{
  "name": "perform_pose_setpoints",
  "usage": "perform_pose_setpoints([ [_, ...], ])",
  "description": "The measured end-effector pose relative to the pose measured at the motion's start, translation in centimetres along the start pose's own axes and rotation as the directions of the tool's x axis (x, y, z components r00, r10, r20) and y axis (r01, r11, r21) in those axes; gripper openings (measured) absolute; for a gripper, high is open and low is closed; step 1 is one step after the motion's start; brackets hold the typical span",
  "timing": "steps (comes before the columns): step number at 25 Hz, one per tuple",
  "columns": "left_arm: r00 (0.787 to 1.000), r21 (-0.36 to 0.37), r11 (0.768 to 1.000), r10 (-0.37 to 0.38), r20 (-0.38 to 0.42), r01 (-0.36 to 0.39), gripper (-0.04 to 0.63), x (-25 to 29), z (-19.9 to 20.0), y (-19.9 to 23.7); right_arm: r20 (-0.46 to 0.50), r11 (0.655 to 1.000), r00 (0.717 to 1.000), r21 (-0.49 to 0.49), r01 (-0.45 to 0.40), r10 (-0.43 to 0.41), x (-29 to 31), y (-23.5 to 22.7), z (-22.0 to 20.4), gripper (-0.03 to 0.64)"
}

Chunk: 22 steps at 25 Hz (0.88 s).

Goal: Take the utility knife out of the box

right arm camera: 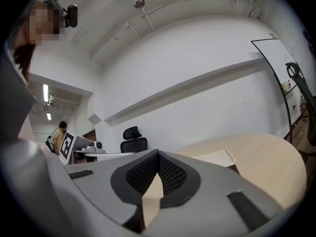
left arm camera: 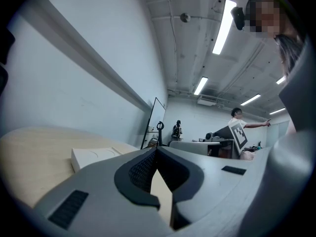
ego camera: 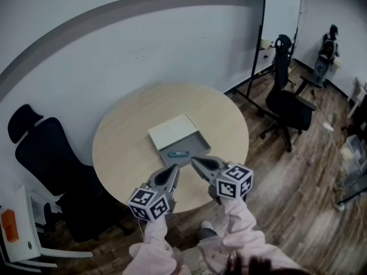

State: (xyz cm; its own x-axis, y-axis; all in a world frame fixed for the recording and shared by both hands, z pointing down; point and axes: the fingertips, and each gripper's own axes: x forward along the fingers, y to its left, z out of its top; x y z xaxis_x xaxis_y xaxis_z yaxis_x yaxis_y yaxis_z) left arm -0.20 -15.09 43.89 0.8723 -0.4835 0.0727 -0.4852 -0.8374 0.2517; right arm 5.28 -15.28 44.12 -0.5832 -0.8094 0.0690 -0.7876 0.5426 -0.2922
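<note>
Half of the box is hidden under its white lid; in its open half the utility knife is seen only as a teal sliver. Near the box, the left gripper and right gripper are held closed, empty.

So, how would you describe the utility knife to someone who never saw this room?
Find the round wooden table by the white wall; one open box lies on it. The utility knife is the small teal bar in its grey tray, the only coloured thing there.
</note>
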Motion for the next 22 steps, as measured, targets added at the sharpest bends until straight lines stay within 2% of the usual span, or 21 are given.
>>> perform_pose_setpoints([
  [10,0.999,-0.029,0.999,0.034,-0.011,-0.034,0.005,2.8,-0.5,2.4,-0.023,1.000,0.999,0.014,-0.024,0.024,2.0,-3.4,-0.1,-0.002],
  [22,0.995,-0.091,0.991,0.097,-0.025,-0.099,0.005,5.0,-0.9,5.0,-0.109,0.997,0.991,0.027,-0.079,0.082,4.9,-6.2,0.1,-0.002],
])
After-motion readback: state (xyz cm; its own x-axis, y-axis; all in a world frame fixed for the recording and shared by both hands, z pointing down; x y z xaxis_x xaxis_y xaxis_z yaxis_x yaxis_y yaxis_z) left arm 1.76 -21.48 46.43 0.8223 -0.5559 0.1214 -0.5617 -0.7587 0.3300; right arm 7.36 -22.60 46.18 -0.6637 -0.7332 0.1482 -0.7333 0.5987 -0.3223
